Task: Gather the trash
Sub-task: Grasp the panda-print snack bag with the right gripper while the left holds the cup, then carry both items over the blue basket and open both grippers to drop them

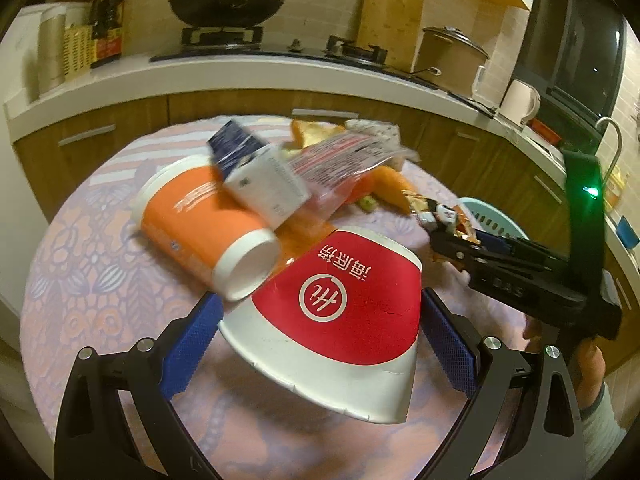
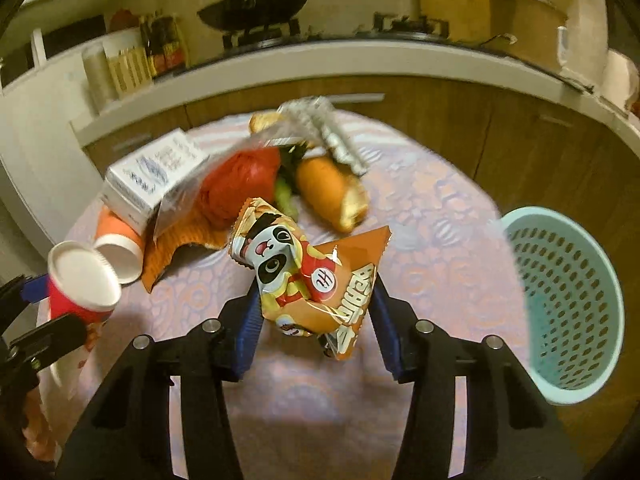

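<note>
Closest up in the left wrist view: red-and-white paper cup (image 1: 340, 320) lying tipped between the blue pads (image 1: 188, 344) of the left gripper (image 1: 320, 340), jaws clamped on its sides afaict. Behind it an orange cup (image 1: 200, 220) on its side on the round table (image 1: 80, 280) w/ a white box (image 1: 264, 188) resting on top, plus a clear wrapper (image 1: 340, 160). Right gripper (image 2: 316, 320) has its jaws pressed onto a panda snack bag (image 2: 308, 280), held up off the tablecloth. Teal basket (image 2: 568, 304) sits just off the table's right edge. Bread roll (image 2: 336, 192) further back in the pile.
</note>
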Action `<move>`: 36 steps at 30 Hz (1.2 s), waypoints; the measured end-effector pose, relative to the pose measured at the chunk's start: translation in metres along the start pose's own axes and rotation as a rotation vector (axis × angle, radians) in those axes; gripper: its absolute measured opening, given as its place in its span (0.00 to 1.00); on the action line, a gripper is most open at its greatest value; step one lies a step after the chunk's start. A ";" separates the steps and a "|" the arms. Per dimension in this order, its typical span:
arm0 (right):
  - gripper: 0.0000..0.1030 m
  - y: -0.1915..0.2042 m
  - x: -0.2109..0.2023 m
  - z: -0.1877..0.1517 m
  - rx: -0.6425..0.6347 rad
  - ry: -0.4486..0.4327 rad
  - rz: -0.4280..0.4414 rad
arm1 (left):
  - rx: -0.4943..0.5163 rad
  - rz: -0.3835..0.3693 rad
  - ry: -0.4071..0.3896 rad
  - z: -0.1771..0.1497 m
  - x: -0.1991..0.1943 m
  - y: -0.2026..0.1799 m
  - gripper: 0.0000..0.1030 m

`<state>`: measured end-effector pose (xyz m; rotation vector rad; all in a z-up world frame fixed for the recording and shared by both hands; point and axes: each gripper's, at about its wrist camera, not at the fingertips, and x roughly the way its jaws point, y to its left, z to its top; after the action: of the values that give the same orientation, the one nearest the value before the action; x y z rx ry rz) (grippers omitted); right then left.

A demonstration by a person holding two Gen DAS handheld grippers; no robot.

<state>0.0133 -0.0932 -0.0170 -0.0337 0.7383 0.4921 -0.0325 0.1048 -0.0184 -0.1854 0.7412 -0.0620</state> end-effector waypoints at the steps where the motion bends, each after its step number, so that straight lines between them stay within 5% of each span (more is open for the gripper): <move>1: 0.45 -0.006 -0.006 0.001 0.008 -0.012 -0.001 | 0.005 -0.007 -0.006 0.004 0.001 -0.006 0.91; 17: 0.45 -0.167 -0.056 0.010 0.175 -0.116 -0.221 | 0.204 -0.133 -0.010 0.073 0.077 -0.169 0.91; 25: 0.45 -0.243 -0.048 -0.009 0.297 -0.068 -0.293 | 0.304 -0.209 0.053 0.090 0.144 -0.254 0.91; 36: 0.46 -0.292 -0.014 -0.041 0.378 0.050 -0.352 | 0.347 -0.222 0.154 0.079 0.212 -0.293 0.91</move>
<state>0.1070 -0.3660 -0.0793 0.1752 0.8439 0.0119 0.1796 -0.1967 -0.0465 0.0699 0.8483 -0.4173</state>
